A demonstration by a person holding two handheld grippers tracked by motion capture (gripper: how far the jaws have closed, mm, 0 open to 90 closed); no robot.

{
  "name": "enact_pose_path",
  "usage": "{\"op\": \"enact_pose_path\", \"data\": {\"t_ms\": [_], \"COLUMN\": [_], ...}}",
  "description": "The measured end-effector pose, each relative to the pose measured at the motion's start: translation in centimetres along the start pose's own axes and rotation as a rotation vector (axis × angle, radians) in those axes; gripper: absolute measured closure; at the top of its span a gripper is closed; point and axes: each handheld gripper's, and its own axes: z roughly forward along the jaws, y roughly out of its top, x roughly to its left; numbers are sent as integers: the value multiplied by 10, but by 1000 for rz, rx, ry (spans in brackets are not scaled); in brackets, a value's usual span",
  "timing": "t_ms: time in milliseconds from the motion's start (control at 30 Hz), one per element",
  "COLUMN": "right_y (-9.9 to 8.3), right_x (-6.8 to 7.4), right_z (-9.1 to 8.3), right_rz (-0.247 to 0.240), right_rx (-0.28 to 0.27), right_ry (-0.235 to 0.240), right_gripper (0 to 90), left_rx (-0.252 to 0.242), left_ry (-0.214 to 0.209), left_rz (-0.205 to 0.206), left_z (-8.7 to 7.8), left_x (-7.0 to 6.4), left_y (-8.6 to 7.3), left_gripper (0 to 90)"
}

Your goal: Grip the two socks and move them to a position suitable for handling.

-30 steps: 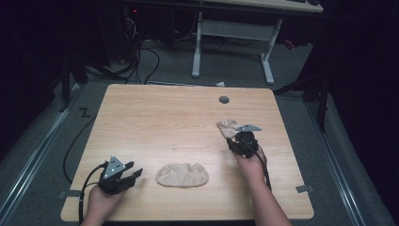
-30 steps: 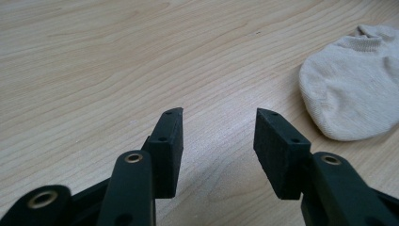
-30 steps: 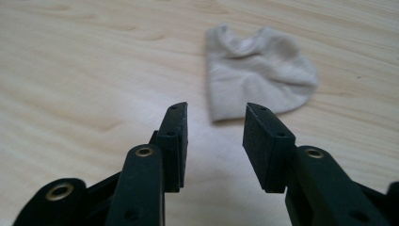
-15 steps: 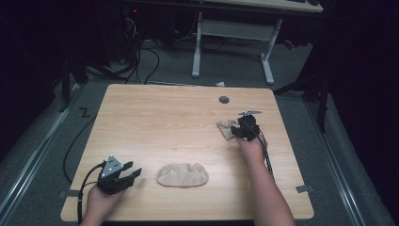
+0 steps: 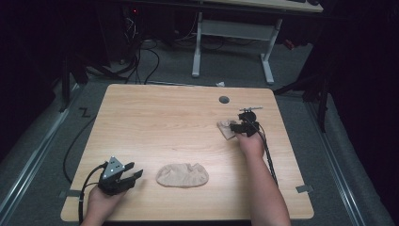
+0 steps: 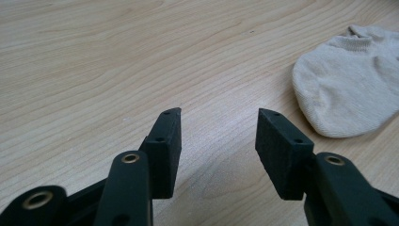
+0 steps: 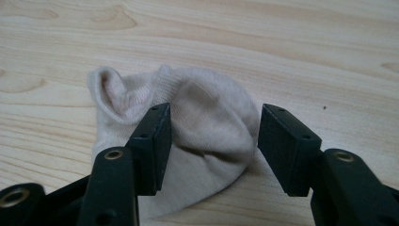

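Right gripper (image 5: 234, 126) is at the far right of the table (image 5: 160, 122), over the small beige sock (image 5: 226, 129). In the right gripper view its jaws stand apart, straddling the sock's (image 7: 207, 127) bunched middle: left jaw lies on the fabric, right jaw is just beside the sock's edge with a sliver of wood showing between. Not clamped. The sock's cuff opening sits at the far left of that view, rumpled and standing up a bit.

Left gripper (image 5: 136, 175) rests at the near left corner, held in the person's left hand (image 5: 101, 205), low over bare wood. Its jaws (image 6: 219, 136) are apart with nothing between them.

Second sock (image 5: 182, 174) lies flat near the near edge, roughly centre, just right of the left gripper and well apart from the right one. In the left gripper view its rounded toe end (image 6: 348, 89) is at the far right, clear of both jaws.

Right hand (image 5: 249, 143) and forearm reach in from the near edge.
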Motion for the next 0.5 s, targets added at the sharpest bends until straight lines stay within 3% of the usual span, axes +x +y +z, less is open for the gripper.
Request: {"op": "enact_pose_path", "data": {"t_ms": [100, 233, 400, 500], "right_y": [-2, -4, -4, -5], "right_x": [-2, -3, 3, 7], "right_z": [4, 5, 0, -2], "right_rz": [14, 17, -38, -60], "right_rx": [16, 12, -6, -11], "right_ry": [21, 38, 22, 26], "right_gripper": [479, 584, 785, 812], "left_rx": [-1, 2, 1, 3], "left_ry": [1, 0, 2, 3], "left_rz": [-1, 2, 2, 4], "left_z": [1, 2, 1, 1], "left_x": [0, 0, 0, 0], "left_y": [0, 0, 0, 0], "left_gripper": [514, 514, 514, 514]}}
